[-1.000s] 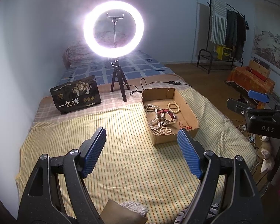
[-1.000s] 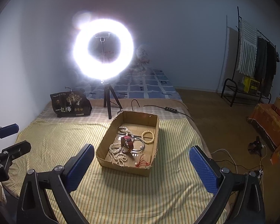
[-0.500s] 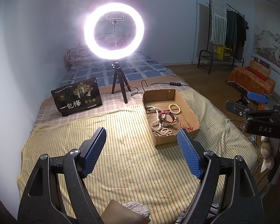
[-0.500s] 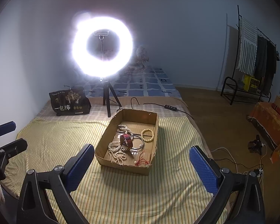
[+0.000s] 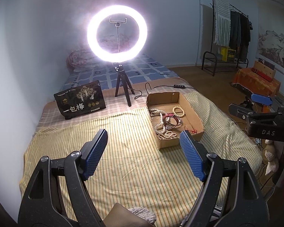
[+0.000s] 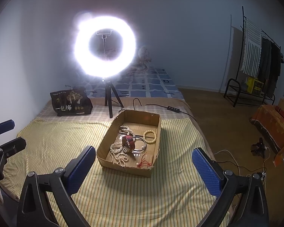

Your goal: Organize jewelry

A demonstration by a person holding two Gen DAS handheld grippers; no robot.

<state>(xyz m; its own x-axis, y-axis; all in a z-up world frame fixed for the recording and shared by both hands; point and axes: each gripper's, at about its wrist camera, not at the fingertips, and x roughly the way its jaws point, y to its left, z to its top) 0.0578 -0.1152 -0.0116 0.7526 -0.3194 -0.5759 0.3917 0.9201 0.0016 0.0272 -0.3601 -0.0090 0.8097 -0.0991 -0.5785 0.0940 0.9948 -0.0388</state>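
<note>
Jewelry [image 6: 129, 144] tangled in cardboard box [image 6: 126, 165]

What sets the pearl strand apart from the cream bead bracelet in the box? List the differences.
The pearl strand is long and lies in loose tangled loops; the cream bead bracelet is a short closed ring.
The strand's beads are small and white; the bracelet's are bigger and yellowish.
The strand runs under the red watch; the bracelet lies by the far right wall, apart from the watch.
Both lie inside the cardboard box.
</note>
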